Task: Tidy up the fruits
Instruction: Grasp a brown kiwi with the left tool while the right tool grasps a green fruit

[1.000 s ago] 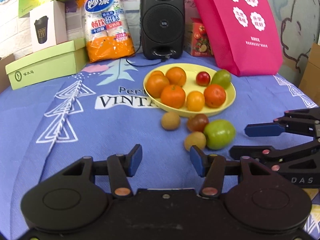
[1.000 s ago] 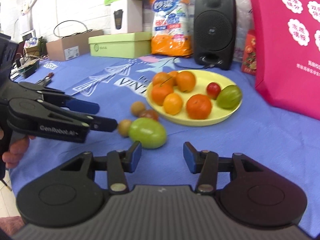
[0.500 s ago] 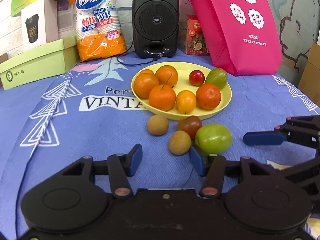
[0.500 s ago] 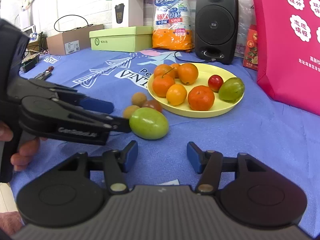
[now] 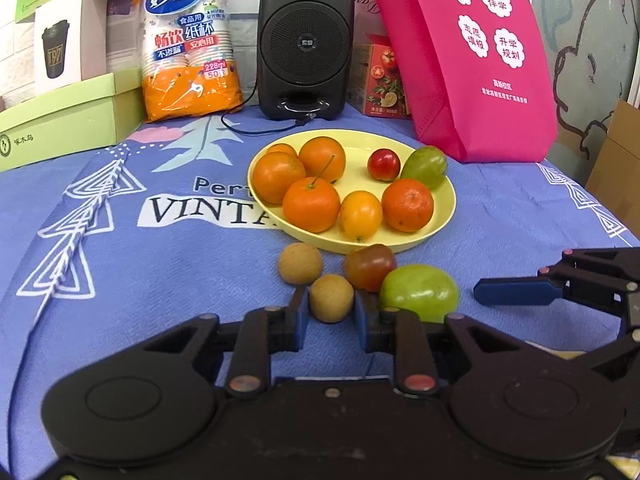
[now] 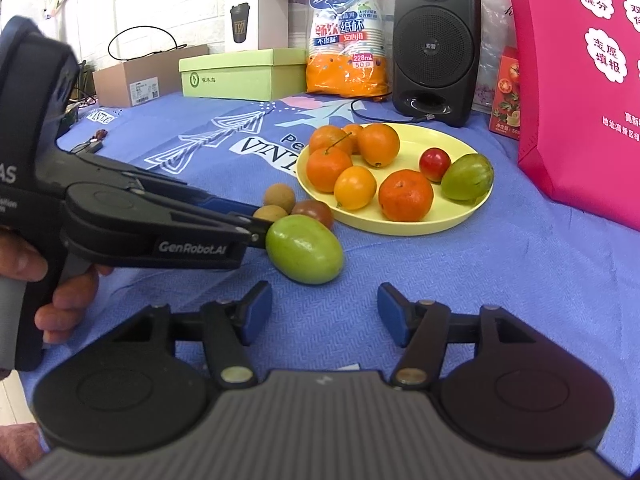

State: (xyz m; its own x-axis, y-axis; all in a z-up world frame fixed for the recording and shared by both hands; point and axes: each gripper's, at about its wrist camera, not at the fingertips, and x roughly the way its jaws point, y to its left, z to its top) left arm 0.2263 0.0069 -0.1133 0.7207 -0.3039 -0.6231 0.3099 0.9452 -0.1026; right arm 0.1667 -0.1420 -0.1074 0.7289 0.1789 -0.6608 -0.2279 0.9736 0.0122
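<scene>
My left gripper point(image 5: 331, 317) is shut on a small tan round fruit point(image 5: 331, 298) lying on the blue cloth, one blue pad on each side. Close around it lie a second tan fruit point(image 5: 301, 268), a dark red tomato point(image 5: 370, 267) and a big green fruit point(image 5: 419, 292). Behind them a yellow plate point(image 5: 444, 224) holds several oranges, a small red fruit and a green one. My right gripper point(image 6: 323, 312) is empty and its jaws are opening, just short of the green fruit point(image 6: 304, 249). The right wrist view shows the left gripper point(image 6: 256, 221) reaching in from the left.
At the back stand a black speaker point(image 5: 306, 40) with a cable, an orange pack of paper cups point(image 5: 188, 40), a green box point(image 5: 68, 120), a tomato carton point(image 5: 382, 76) and a pink bag point(image 5: 480, 60). A cardboard box point(image 5: 616, 160) sits off the table's right edge.
My left gripper slid forward to the loose fruits and its jaws closed on the nearer tan fruit. The right gripper's jaws spread wider while it stayed in place.
</scene>
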